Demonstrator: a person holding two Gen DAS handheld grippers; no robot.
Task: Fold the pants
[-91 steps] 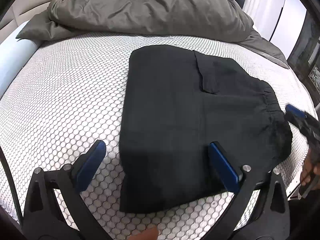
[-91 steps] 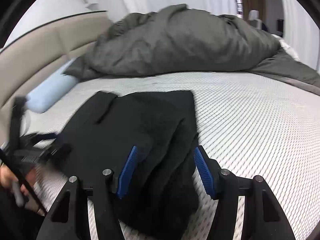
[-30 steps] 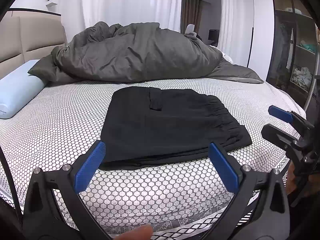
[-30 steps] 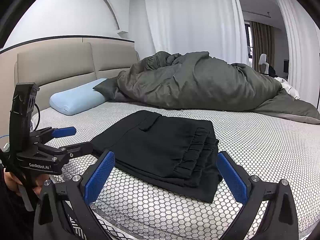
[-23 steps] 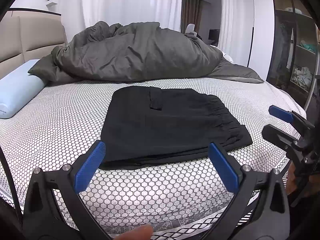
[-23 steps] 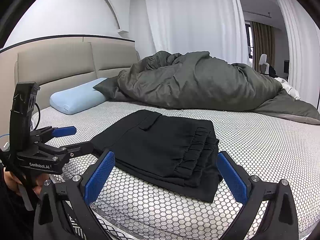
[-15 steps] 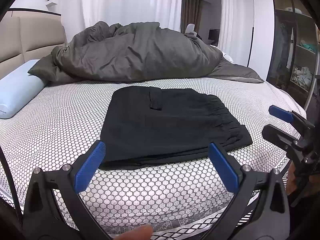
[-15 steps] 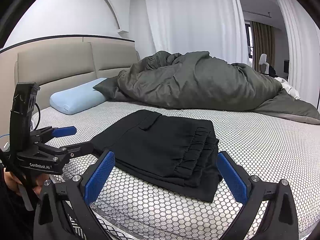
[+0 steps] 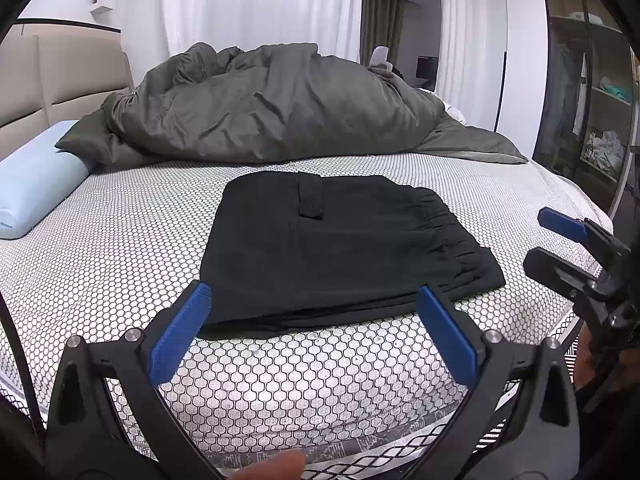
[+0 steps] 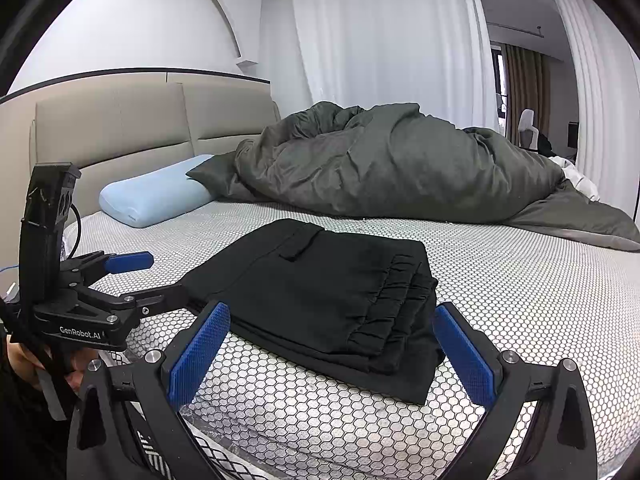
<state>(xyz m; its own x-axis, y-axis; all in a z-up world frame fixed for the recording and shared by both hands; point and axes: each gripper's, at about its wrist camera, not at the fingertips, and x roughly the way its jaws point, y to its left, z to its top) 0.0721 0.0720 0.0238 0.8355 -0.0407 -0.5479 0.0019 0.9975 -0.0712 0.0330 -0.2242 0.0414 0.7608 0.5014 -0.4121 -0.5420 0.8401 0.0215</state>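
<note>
Left wrist view: black pants (image 9: 344, 248) folded in a flat rectangle

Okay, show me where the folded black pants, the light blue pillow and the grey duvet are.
folded black pants (image 9: 344, 248), left wrist view, on the flat top panel.
light blue pillow (image 10: 156, 196), right wrist view, on its upper side.
grey duvet (image 9: 272, 108), left wrist view, on the middle of the heap.

Folded black pants (image 9: 340, 248) lie on mattress (image 9: 120, 248).
</note>
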